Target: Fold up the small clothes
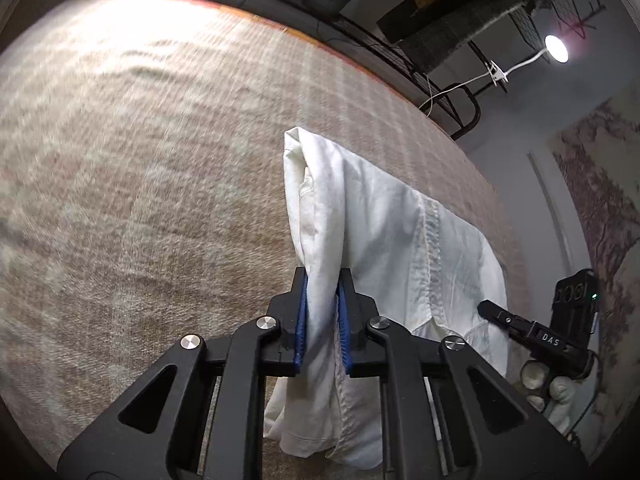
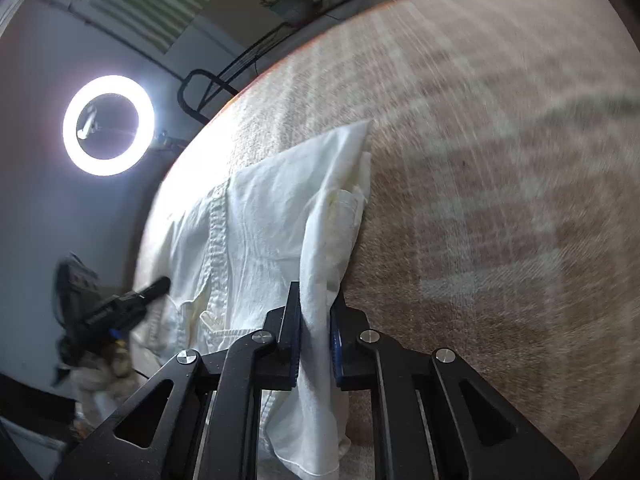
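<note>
We see our left gripper [image 1: 323, 312] closed tight on a bunched edge of the white garment [image 1: 384, 232], the cloth pinched between its blue pads [image 1: 301, 320] and hanging below them. Our right gripper [image 2: 316, 320] is closed in the same way on another edge of the white garment [image 2: 256, 232]. The garment stretches between the two grippers, and its far part lies on the beige checked cloth surface [image 1: 140, 160], beside a ring lamp [image 2: 108, 125].
</note>
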The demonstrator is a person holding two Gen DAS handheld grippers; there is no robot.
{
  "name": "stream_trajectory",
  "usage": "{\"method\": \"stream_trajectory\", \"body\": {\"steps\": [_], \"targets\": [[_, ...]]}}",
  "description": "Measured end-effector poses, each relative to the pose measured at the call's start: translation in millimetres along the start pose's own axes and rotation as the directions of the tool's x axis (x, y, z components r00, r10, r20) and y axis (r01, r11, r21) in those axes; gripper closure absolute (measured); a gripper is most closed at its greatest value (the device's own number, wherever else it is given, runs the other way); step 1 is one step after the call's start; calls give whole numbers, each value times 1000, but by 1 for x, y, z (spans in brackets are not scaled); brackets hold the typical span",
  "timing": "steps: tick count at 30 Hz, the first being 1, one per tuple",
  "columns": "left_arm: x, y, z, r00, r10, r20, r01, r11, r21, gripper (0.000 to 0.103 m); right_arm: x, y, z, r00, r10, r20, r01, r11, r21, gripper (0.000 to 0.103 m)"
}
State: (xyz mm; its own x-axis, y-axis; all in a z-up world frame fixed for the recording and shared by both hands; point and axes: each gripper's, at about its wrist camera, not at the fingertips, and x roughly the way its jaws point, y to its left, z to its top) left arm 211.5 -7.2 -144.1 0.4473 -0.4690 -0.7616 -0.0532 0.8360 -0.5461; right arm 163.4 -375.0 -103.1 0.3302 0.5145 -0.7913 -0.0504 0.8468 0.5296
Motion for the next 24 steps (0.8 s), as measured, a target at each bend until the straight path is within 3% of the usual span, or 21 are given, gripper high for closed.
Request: {"method": "stream_trajectory", "body": {"steps": [6,15,20,24], "targets": [[-8,-31,-4,999,-16,29,15,998,59,93,-28,28,3,997,-36,69,44,992,-116,96],[-4,-90,-23,997,-73,16,70,984,164,94,-80,19,9,986,-80,148,107,977,-184,97],[23,-150,-28,993,-118,-3,116,967,226,94,-117,-19,18,972,-127,196,163,970,-179,97],[59,-210,-29,989,-143,-21,143,947,287,94,-146,-55,39,949,-203,241,246,955,-167,97]]}}
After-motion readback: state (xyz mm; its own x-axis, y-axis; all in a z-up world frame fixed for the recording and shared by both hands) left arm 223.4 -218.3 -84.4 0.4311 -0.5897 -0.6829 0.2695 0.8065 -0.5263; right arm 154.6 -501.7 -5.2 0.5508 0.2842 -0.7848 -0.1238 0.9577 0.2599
